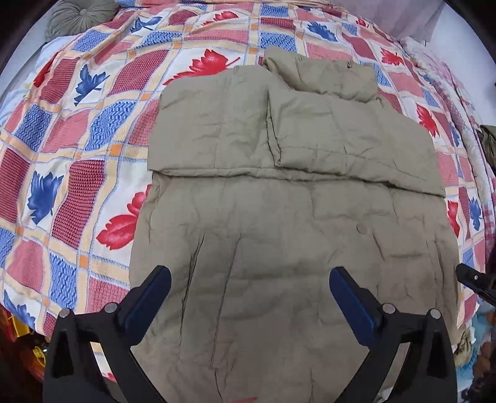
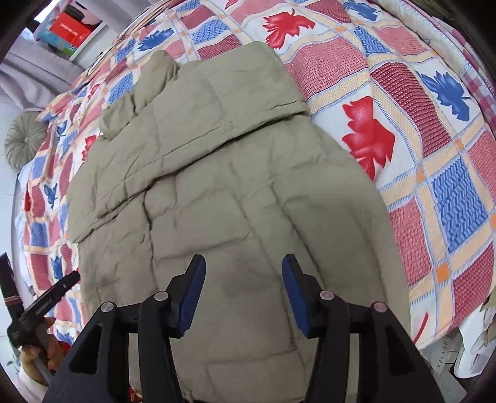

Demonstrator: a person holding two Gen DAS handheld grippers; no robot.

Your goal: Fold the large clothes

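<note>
While both tools hang over the near hem: nothing is gripped, which suggests a pause between folds.
Left gripper [image 1: 249, 286]: jaws spread wide, empty, poised above the lower left panel of the jacket; its placement near the hem would suit taking that edge next.
Right gripper [image 2: 243, 290]: jaws apart, less widely, holding nothing, above the lower right panel; probably mirrors the other tool for a two-handed lift.
Quilted jacket [image 1: 288, 217]: khaki, laid flat along the bed, hem nearest, collar farthest; both sleeves [image 1: 217, 133] lie folded across the chest, so the body reads as a narrow rectangle ready, by judgement, to be folded hem-to-collar.
Snap button [image 1: 361, 228]: on the right part of the front, just below the folded sleeves.
Bedspread [image 1: 77, 155]: leaf-patterned, under the jacket, serving as the folding surface.
Round cushion [image 1: 79, 17]: grey, at the far corner, well apart from the jacket.
Containers: a red box [image 2: 69, 31] stands beyond the bed; contents cannot be told.
</note>
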